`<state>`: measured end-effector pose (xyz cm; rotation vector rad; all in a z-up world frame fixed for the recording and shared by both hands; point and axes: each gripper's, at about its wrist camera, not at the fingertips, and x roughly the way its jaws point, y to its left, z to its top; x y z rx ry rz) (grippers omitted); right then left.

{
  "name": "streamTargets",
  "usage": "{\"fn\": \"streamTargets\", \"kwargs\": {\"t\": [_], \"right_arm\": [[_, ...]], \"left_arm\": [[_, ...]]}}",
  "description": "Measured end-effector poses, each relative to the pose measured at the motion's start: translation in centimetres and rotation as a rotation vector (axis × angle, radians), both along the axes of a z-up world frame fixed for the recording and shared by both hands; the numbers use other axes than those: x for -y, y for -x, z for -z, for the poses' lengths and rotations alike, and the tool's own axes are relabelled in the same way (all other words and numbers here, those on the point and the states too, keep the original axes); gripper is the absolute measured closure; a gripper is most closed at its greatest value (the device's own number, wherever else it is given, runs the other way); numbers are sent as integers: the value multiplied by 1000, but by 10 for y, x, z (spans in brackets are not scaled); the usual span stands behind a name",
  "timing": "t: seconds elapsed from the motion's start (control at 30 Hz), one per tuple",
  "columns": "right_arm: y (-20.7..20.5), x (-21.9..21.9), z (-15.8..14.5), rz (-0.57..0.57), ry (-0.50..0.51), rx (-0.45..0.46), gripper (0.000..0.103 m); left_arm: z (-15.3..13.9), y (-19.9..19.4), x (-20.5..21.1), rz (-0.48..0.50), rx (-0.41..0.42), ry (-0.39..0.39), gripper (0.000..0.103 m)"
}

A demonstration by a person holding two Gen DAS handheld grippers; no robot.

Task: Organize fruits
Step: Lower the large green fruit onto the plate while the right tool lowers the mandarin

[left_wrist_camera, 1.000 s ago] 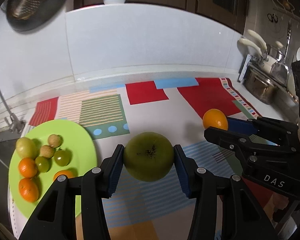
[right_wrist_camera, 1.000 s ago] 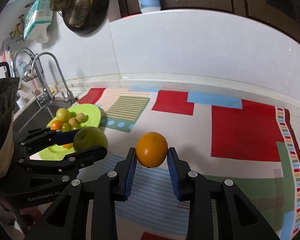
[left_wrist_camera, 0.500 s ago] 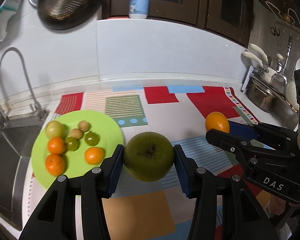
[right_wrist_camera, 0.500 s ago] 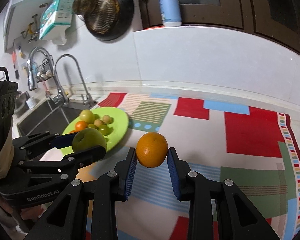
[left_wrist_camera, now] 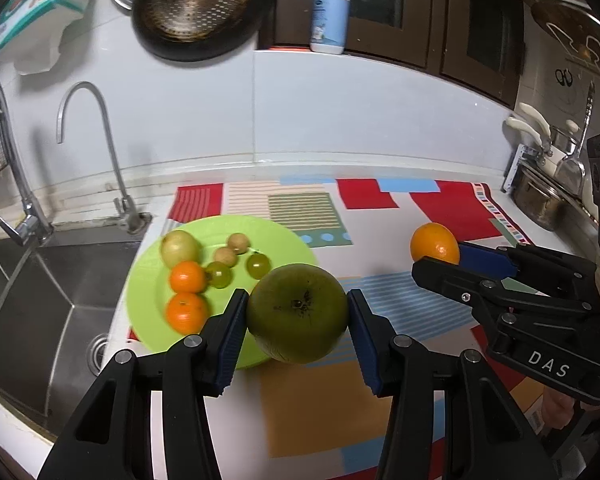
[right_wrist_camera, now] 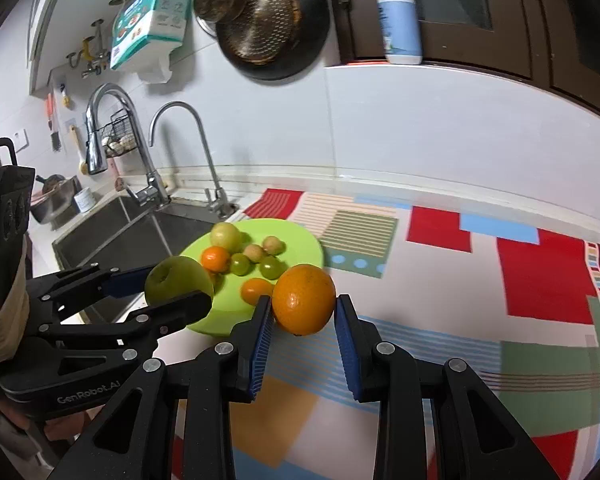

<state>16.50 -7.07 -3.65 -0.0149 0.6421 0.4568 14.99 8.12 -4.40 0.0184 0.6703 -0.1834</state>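
Observation:
My left gripper point(left_wrist_camera: 298, 332) is shut on a big green apple point(left_wrist_camera: 297, 313) and holds it in the air over the near right rim of the lime-green plate point(left_wrist_camera: 156, 280). My right gripper point(right_wrist_camera: 303, 328) is shut on an orange point(right_wrist_camera: 304, 299) and holds it in the air just right of the plate point(right_wrist_camera: 304, 240). The plate carries several small fruits: tangerines point(left_wrist_camera: 186, 277), green grapes point(left_wrist_camera: 259, 265), a yellow-green fruit point(left_wrist_camera: 180, 247) and small brown ones. The apple point(right_wrist_camera: 178, 282) and the orange point(left_wrist_camera: 435, 244) each show in the other wrist view.
A steel sink point(left_wrist_camera: 32, 292) with two taps point(left_wrist_camera: 112, 168) lies left of the plate. A patchwork mat point(left_wrist_camera: 380, 216) covers the counter. Pots and utensils point(left_wrist_camera: 540, 196) stand at the far right. A pan point(right_wrist_camera: 268, 20) and a soap bottle point(right_wrist_camera: 400, 16) are up on the wall.
Both grippers have risen and pulled back with their fruit still held. The plate, sink and taps have come further into view.

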Motion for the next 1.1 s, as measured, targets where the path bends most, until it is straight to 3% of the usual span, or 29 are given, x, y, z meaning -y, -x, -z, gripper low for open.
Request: {"fn": "streamTargets", "kwargs": {"t": [0.57, 1.1], "right_arm": [[-22, -75, 13, -10, 9, -30, 70], [-64, -85, 35, -5, 75, -85, 70]], "left_arm": [[11, -25, -71, -4, -22, -8, 54], [33, -63, -65, 60, -67, -18, 54]]}}
